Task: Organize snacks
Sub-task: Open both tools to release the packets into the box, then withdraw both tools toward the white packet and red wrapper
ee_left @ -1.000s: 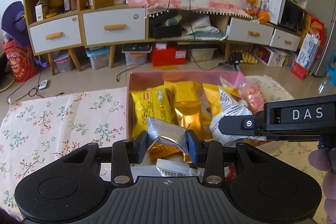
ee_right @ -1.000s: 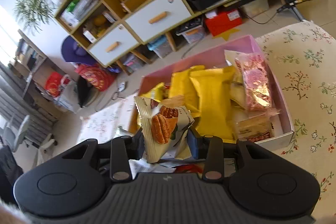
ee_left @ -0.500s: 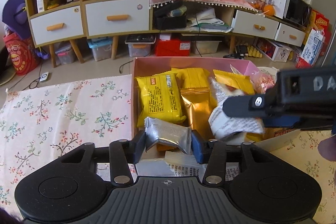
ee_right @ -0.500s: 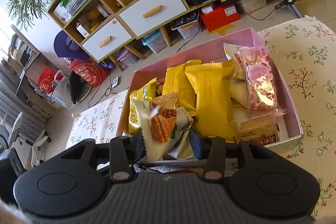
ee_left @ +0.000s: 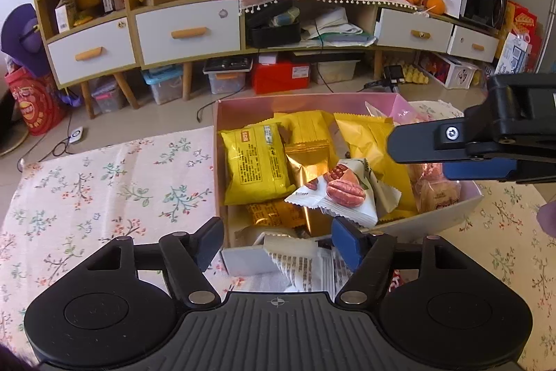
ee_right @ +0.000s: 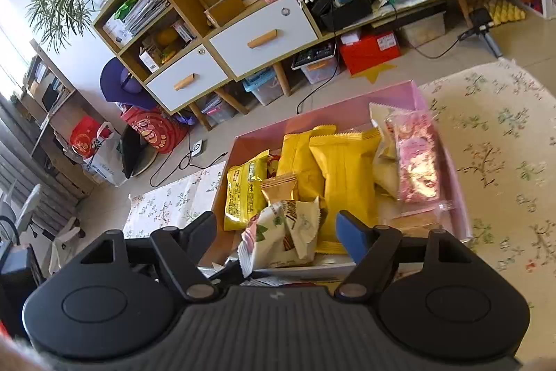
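Both tongs, left (ee_left: 278, 244) and right (ee_right: 278, 233), hover spread above the snack box (ee_left: 434, 219).

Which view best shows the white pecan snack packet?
Left wrist: the white pecan packet lies face-up in the pink box, nut picture unobstructed. Right wrist shows it crumpled at the box's near edge, print mostly turned away.

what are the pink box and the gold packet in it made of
The pink box looks like matte cardboard: thin, stiff, flat walls with a pale cut edge at the rim. The gold packet looks like glossy metallised foil film: it throws bright highlights and has a crimped, serrated top seal. Neither can be confirmed from the look alone.
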`<state>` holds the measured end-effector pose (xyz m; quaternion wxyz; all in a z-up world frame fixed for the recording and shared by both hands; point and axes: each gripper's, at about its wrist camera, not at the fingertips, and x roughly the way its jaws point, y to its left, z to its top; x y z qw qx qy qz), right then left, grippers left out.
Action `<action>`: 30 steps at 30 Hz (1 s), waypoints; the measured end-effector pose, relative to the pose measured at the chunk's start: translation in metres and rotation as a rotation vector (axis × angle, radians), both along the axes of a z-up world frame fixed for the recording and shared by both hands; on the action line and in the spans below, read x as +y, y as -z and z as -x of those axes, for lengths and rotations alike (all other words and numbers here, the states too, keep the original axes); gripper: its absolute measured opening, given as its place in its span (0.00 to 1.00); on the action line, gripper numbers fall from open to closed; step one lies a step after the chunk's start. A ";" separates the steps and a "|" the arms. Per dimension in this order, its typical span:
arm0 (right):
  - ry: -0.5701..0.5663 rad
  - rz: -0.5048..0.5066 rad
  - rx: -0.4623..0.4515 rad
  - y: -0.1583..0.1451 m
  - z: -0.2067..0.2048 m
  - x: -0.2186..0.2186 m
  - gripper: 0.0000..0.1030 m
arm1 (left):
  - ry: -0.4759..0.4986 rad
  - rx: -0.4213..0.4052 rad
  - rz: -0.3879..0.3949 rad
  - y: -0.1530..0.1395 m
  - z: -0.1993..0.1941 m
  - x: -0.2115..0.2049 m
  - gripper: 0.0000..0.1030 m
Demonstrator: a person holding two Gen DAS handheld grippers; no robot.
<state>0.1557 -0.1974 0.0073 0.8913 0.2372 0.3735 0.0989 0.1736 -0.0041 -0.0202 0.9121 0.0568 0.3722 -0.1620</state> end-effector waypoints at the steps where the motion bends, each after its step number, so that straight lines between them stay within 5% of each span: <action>1: 0.000 0.010 -0.002 -0.001 0.002 -0.001 0.72 | -0.002 0.000 -0.002 -0.002 0.002 0.000 0.71; 17: -0.071 0.262 -0.060 -0.012 0.042 -0.004 0.91 | -0.027 0.005 0.006 -0.015 0.049 0.012 0.88; 30: -0.141 0.449 -0.085 0.006 0.070 -0.004 0.98 | -0.041 -0.005 0.014 0.008 0.078 0.031 0.96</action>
